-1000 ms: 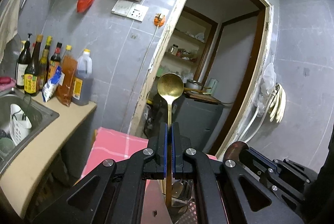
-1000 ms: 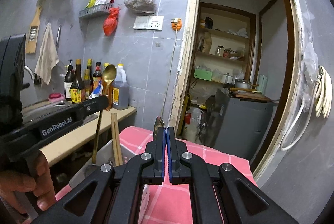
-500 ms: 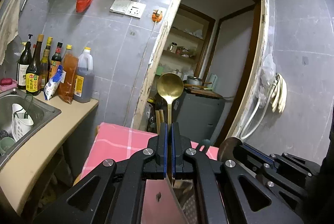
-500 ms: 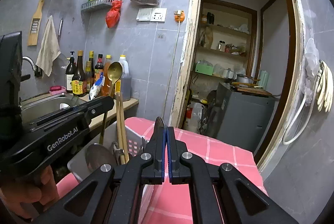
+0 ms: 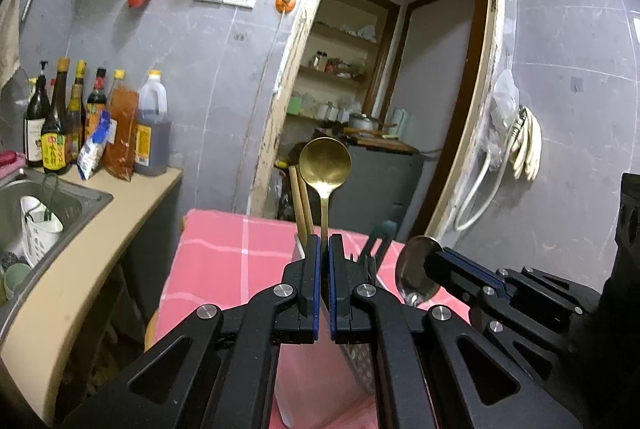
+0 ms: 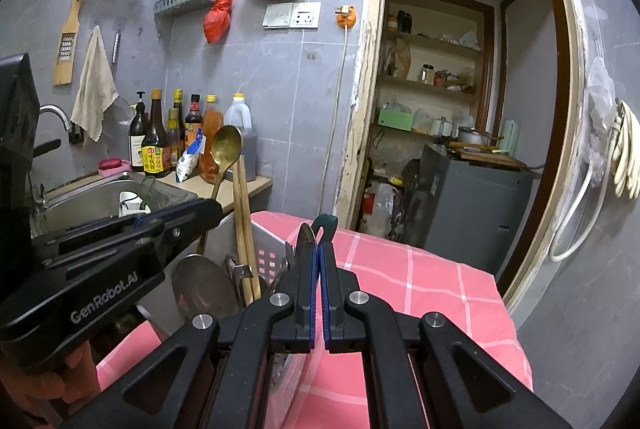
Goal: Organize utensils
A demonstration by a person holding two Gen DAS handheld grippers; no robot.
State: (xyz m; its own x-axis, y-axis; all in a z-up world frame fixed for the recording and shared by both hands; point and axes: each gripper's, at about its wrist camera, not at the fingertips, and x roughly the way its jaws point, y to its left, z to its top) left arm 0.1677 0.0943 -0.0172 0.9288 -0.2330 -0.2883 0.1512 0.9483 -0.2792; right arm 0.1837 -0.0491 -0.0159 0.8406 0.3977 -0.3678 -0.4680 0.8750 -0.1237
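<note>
Our left gripper (image 5: pixel 325 249) pinches the handle of the long brass-coloured metal spoon (image 5: pixel 325 165), upright, directly above the white plastic utensil holder (image 6: pixel 269 249) with 2 wooden chopsticks (image 6: pixel 244 213). Our right gripper (image 6: pixel 319 249), just beside, pinches a round-bowled steel spoon (image 5: pixel 416 271).

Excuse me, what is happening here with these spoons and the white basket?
A person holds a hand-held gripper in each hand and is sorting utensils. The left hand-held gripper is shut on the handle of a gold spoon, held upright above the white utensil holder on the pink checked tablecloth. The right hand-held gripper is shut on a silver spoon. Wooden chopsticks already stand in the holder.
</note>
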